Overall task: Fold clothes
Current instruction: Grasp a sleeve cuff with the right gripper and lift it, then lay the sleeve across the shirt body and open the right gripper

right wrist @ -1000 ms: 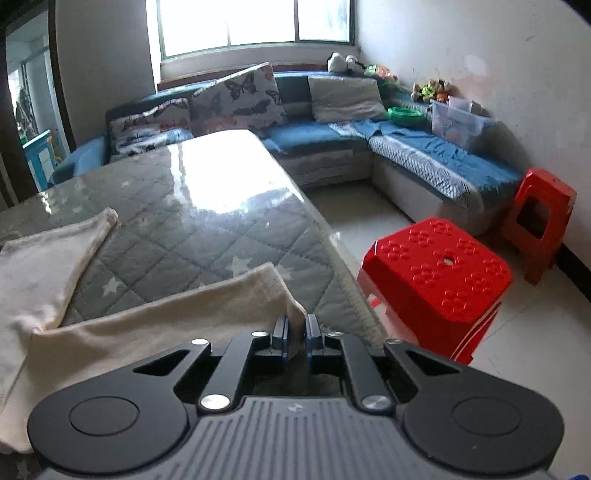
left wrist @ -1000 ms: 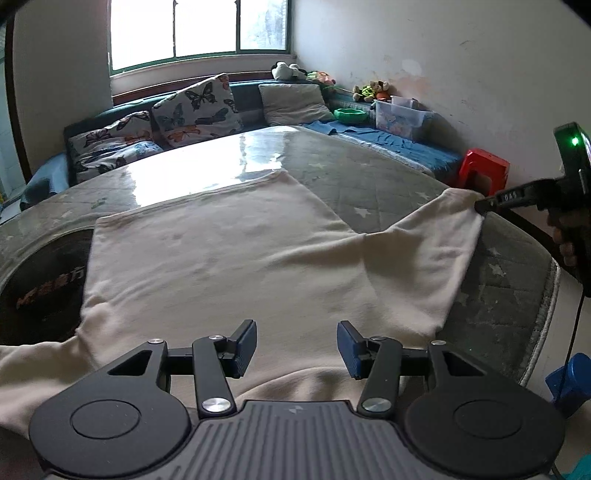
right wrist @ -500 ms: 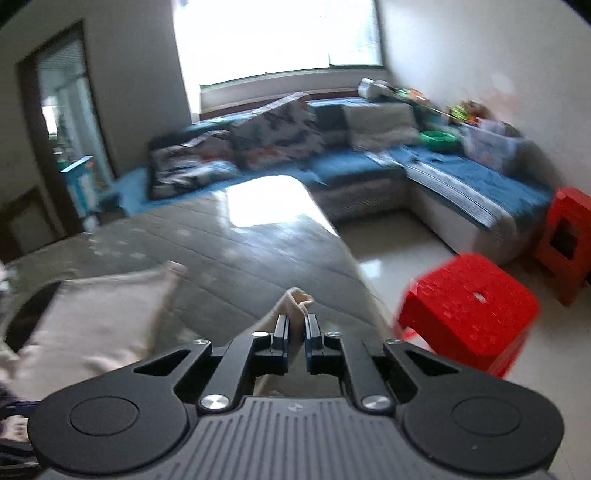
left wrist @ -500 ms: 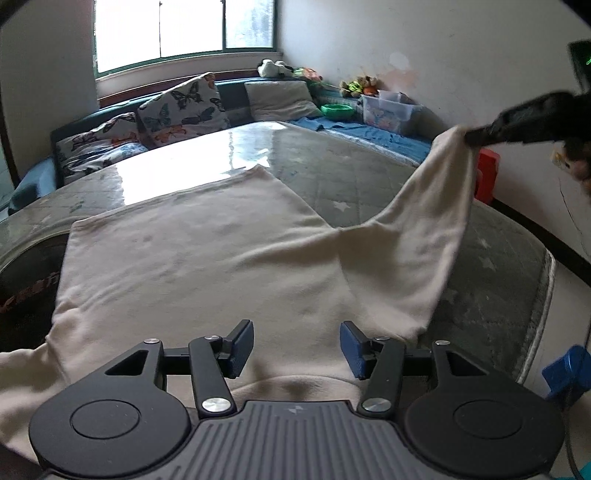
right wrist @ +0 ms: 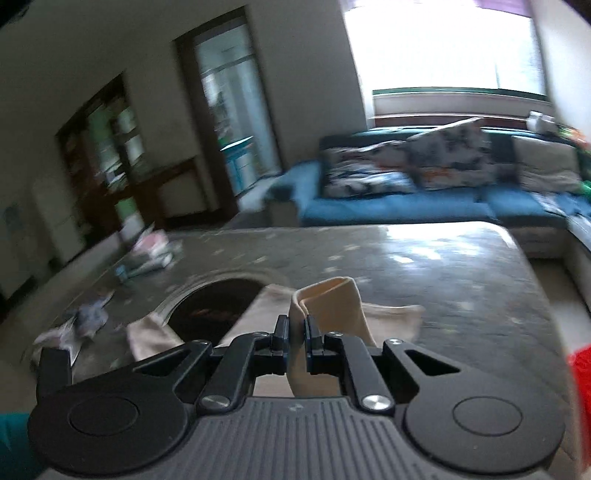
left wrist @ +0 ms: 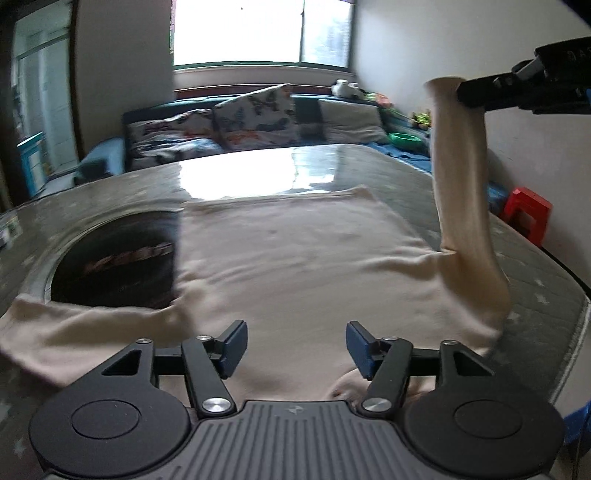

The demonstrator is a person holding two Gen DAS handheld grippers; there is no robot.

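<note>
Cream sweater (left wrist: 295,258) lies spread flat across the middle of the left wrist frame, body down on the table (left wrist: 110,199), one sleeve trailing off to the lower left. Its other sleeve (left wrist: 461,177) rises in a tall column at the right of that frame, pinched at the cuff by the right gripper (right wrist: 296,328), jaws closed tight on the fabric, cuff poking up between them at centre of the right wrist view. Left gripper (left wrist: 295,343) hangs low over the near hem, jaws wide apart, nothing in them. Beside the sweater's left edge there's a dark round patch (left wrist: 114,262) in the table covering, partly overlapped by the cloth. Further left on the table in the right wrist view, scattered small items (right wrist: 147,254), too blurred to tell apart. Table covering is grey, quilted with pale stars, glossy under window glare. Behind it a blue sofa (right wrist: 388,206) with butterfly-print cushions (left wrist: 258,118), a bright window (left wrist: 258,33) above, a red stool (left wrist: 528,214) at the right edge, and a glass door (right wrist: 229,129) in the upper left.
</note>
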